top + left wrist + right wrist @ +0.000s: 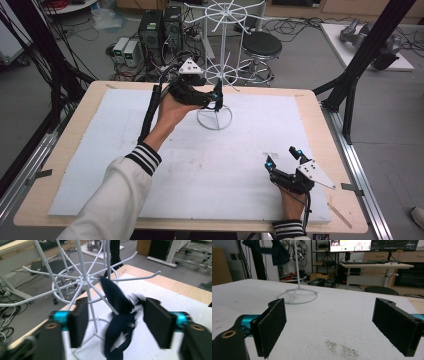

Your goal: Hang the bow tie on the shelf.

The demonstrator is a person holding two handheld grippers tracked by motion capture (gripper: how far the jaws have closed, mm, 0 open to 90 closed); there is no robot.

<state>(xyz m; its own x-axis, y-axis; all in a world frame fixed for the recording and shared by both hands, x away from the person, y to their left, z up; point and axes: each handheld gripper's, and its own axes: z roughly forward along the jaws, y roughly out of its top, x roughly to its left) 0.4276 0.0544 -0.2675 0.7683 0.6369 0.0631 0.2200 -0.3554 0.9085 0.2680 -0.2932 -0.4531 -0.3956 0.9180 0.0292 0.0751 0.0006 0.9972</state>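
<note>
Right gripper (284,157): nearest to me, low over the white mat (240,165) on the worktop (75,125), jaws spread wide with nothing between them. I see no risk from it while it sits well apart from the rack.
Left gripper (216,97): up at the wire rack (220,75), jaws apart and no pad pressing on anything, so I read it as let go.
Dark cloth (117,322): draped over one of the rack's thin prongs, hanging between my left jaws. The picture is blurred here, so I think it is hooked, but I cannot be sure how well.
Risk, cloth: if it only rests near the prong's tip, it could slide off onto the mat.
Risk, pull-back: drawing the left gripper away could snag a fold on a pad and drag the cloth off.
Risk, rack: its ring base (215,119) looks light; a knock on a prong could tip or turn it.
</note>
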